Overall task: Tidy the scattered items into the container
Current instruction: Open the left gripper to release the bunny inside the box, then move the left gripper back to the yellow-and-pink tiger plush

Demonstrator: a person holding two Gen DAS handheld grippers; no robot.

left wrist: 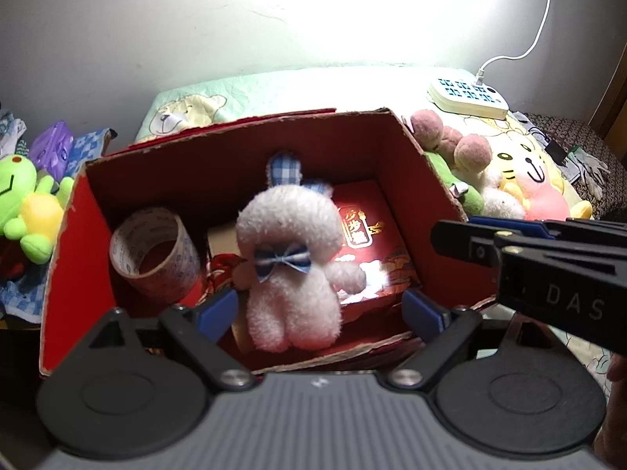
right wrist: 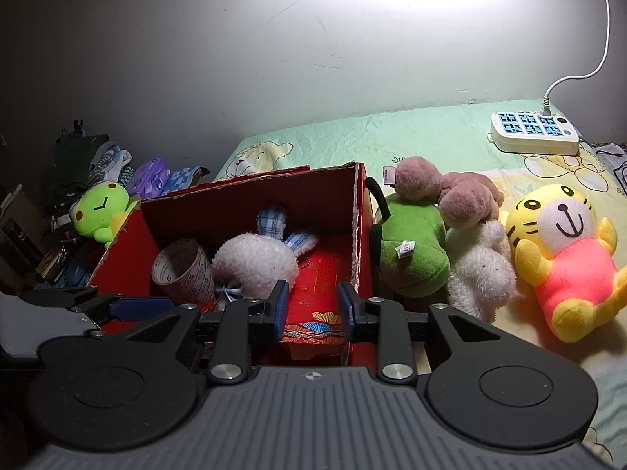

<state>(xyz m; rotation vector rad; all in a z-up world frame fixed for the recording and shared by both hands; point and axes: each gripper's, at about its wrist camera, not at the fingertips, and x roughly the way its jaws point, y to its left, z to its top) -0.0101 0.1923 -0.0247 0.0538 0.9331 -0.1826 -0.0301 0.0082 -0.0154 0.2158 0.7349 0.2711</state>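
Observation:
A red cardboard box (left wrist: 243,149) (right wrist: 364,235) stands open on the bed. Inside lie a white plush rabbit (left wrist: 290,258) (right wrist: 254,262) with a blue bow, a tape roll (left wrist: 154,250) (right wrist: 184,270) and a red packet (left wrist: 364,231) (right wrist: 321,286). My left gripper (left wrist: 319,309) is open over the box, its pads on either side of the rabbit without touching it. My right gripper (right wrist: 313,309) is open and empty at the box's near right corner. It shows in the left wrist view (left wrist: 450,235) from the side.
A green frog plush (left wrist: 27,203) (right wrist: 102,215) lies left of the box. To the right lie a green plush (right wrist: 411,250), a pink-and-white plush (right wrist: 470,235) and a yellow tiger plush (right wrist: 564,250) (left wrist: 525,180). A white power strip (right wrist: 533,133) (left wrist: 466,98) sits at the back right.

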